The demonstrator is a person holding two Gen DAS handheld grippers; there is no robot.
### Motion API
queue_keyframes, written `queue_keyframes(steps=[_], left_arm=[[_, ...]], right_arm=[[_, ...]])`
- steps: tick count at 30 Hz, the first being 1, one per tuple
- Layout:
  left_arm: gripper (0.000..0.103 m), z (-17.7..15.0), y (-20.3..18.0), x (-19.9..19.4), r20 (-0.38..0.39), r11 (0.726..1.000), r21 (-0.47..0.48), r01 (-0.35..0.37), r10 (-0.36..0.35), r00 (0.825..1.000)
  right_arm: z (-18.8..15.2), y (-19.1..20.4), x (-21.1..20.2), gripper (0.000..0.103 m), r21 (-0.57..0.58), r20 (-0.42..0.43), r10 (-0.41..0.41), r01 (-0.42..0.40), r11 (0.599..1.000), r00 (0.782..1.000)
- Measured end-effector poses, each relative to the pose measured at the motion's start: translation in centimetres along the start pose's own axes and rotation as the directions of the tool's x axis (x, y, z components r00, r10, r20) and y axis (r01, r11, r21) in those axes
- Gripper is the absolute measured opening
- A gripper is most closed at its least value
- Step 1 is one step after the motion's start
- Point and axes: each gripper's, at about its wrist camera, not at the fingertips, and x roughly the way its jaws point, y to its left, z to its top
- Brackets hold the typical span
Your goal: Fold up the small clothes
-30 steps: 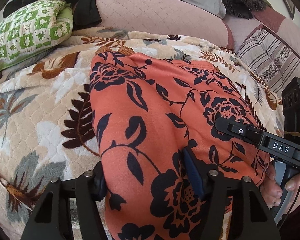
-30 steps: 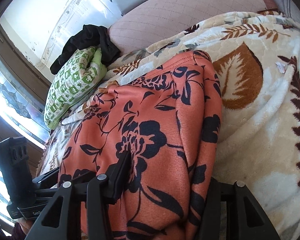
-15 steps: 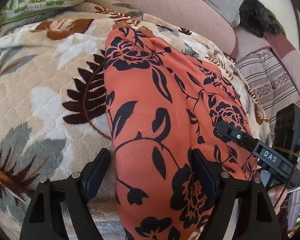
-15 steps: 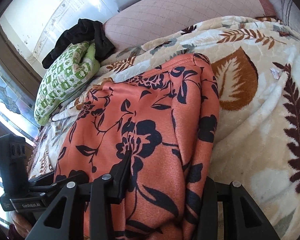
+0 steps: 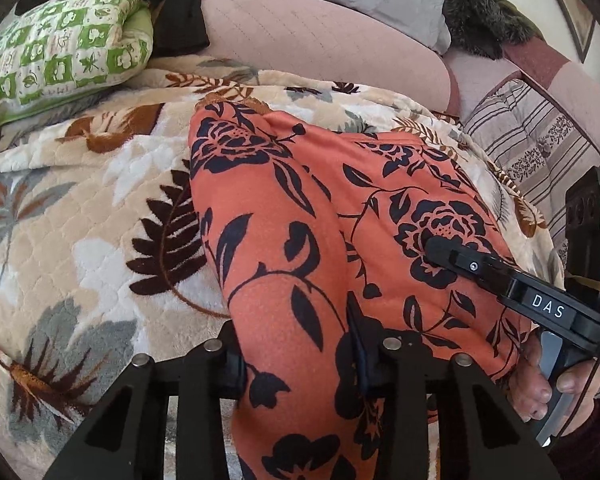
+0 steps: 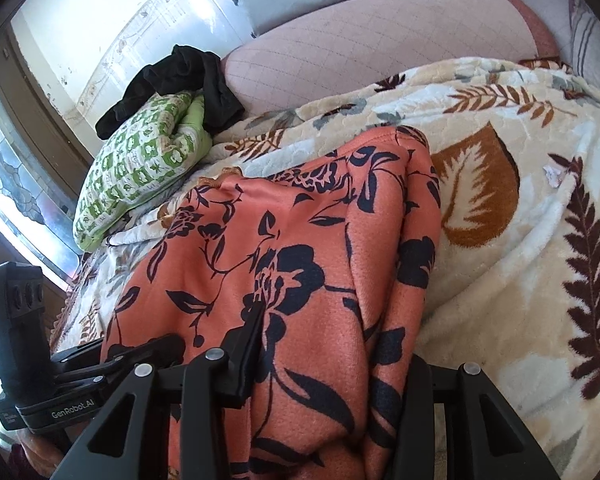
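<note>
An orange garment with a black flower print [image 5: 300, 216] lies folded lengthwise on a leaf-patterned blanket [image 5: 80, 208]. My left gripper [image 5: 296, 364] is shut on its near left edge, with cloth bunched between the fingers. My right gripper [image 6: 332, 364] is shut on the near right edge of the same garment [image 6: 308, 248]. Each gripper shows in the other's view: the right one [image 5: 500, 280] at the right, the left one [image 6: 112, 368] at the lower left. The garment's far end rests on the blanket.
A green-and-white patterned pillow [image 5: 56, 52] with a black cloth [image 6: 180, 80] on it lies at the far left. A pink quilted cushion [image 5: 320, 40] runs along the back. A striped cushion [image 5: 532, 144] is at the far right. A window [image 6: 4, 184] is at the left.
The left gripper dipped toward the blanket half a second ago and has come back up and back. Both grippers still hold the garment's near end, the right one barely moved.
</note>
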Motion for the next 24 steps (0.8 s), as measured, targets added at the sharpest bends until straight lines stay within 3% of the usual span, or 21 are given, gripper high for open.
queue_keyframes(steps=[7, 14, 24], left_arm=[[0.039, 0.1, -0.3, -2.9, 0.065, 0.998, 0.038, -0.056, 0.053, 0.997], [0.039, -0.4, 0.2, -7.3, 0.153, 0.989, 0.062, -0.138, 0.127, 0.98], [0.039, -3.2, 2.7, -13.1, 0.208, 0.977, 0.009, -0.214, 0.208, 0.956]], right_arm=[[0.5, 2.3, -1.9, 0.041, -0.06, 0.053, -0.015, 0.018, 0.998, 0.998], [0.9, 5.7, -3.4, 0.04, -0.092, 0.101, 0.029, -0.019, 0.996, 0.994], [-0.4, 11.3, -4.7, 0.04, -0.137, 0.131, 0.101, -0.083, 0.987, 0.986]])
